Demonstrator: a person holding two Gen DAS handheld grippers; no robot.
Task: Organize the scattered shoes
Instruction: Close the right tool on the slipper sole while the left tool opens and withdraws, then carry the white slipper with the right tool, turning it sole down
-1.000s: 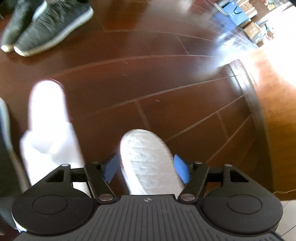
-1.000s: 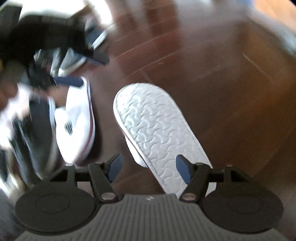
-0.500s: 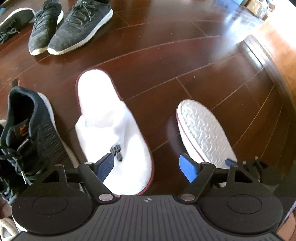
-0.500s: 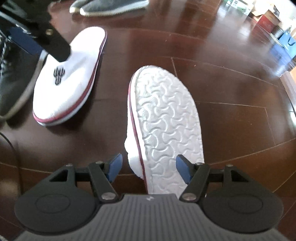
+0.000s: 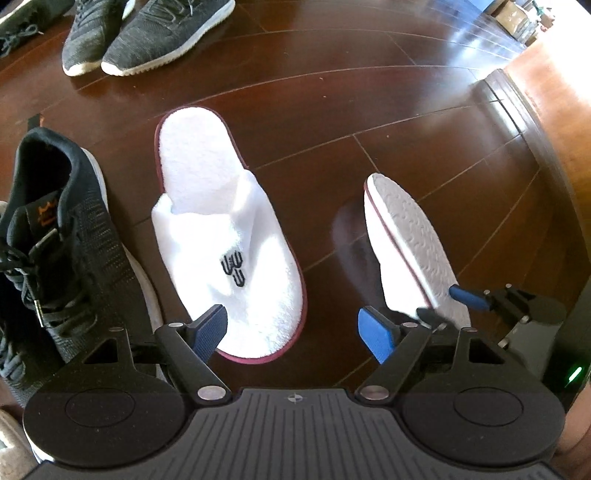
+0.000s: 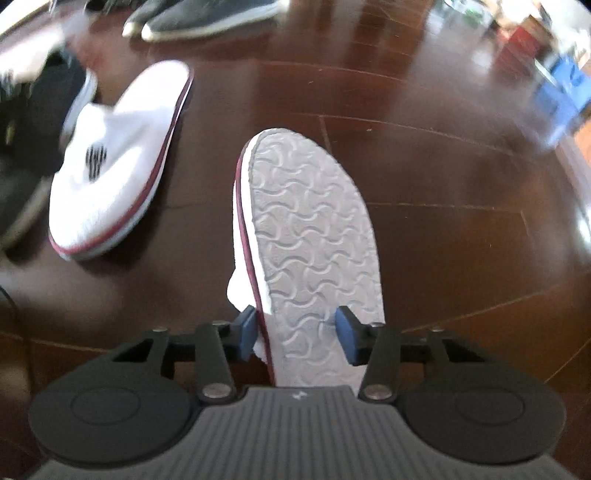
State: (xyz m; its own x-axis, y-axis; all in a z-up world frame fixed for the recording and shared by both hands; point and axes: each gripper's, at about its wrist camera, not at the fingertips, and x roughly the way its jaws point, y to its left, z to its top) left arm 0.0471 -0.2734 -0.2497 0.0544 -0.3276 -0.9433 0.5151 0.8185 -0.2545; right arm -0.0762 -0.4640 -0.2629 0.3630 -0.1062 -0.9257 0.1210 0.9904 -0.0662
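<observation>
Right fingers [image 6: 248, 326] pinch the overturned slipper [image 6: 310, 236].

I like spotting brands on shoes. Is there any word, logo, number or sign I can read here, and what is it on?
No readable words or numbers anywhere.
White slipper: dark embroidered emblem, a shape and not letters.
Black sneaker: small orange mark on the tongue, too small to read.
Upturned slipper, between the right gripper's jaws: only a wavy sole pattern.
Grey sneakers: no visible text.

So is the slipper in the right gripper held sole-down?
No, the slipper sits tilted on edge with its patterned sole facing the camera.
</observation>
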